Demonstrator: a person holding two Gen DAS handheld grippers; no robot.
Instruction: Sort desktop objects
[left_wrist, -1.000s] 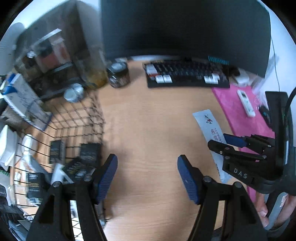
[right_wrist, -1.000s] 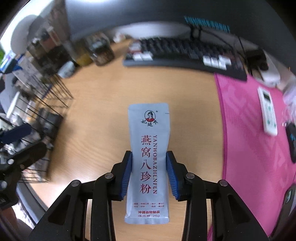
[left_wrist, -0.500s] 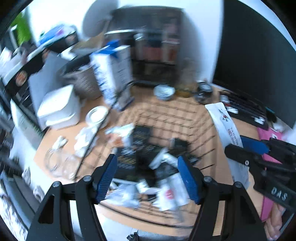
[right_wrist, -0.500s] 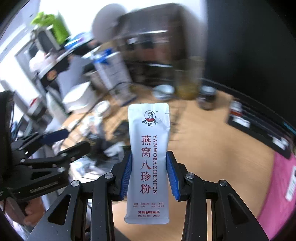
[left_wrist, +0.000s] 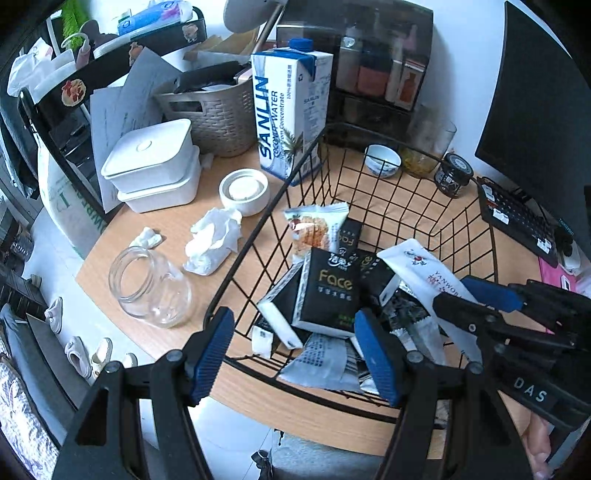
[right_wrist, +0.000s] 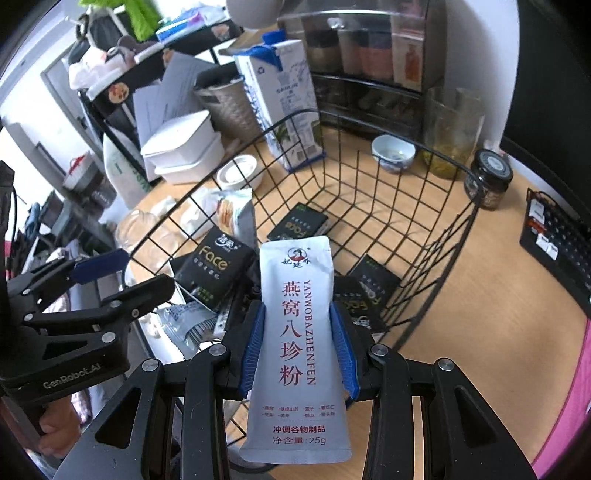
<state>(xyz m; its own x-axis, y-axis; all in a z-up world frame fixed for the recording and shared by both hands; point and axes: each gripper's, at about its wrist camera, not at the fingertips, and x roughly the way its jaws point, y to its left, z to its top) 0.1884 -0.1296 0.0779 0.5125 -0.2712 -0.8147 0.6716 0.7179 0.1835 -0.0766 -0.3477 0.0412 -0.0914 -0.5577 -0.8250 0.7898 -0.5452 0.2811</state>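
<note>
My right gripper (right_wrist: 297, 345) is shut on a white sachet (right_wrist: 297, 332) with red Chinese lettering and holds it above the near corner of a black wire basket (right_wrist: 436, 236). The sachet (left_wrist: 424, 275) and the right gripper (left_wrist: 480, 302) also show in the left wrist view, over the basket (left_wrist: 258, 236). The basket holds several black "Face" packets (left_wrist: 330, 288), a snack packet (left_wrist: 314, 229) and other sachets. My left gripper (left_wrist: 295, 354) is open and empty, hovering at the basket's near rim.
A glass jar (left_wrist: 147, 288) lies on its side left of the basket, beside crumpled tissues (left_wrist: 214, 240), a round white dish (left_wrist: 243, 190), stacked white boxes (left_wrist: 155, 166) and a coconut water carton (left_wrist: 288, 107). A small bowl (left_wrist: 382, 160), dark jar (left_wrist: 452, 179) and keyboard (left_wrist: 517, 221) stand behind.
Both grippers swung left from the open desk by the keyboard to over the wire basket. The right gripper kept hold of the sachet throughout. The left stayed open.
</note>
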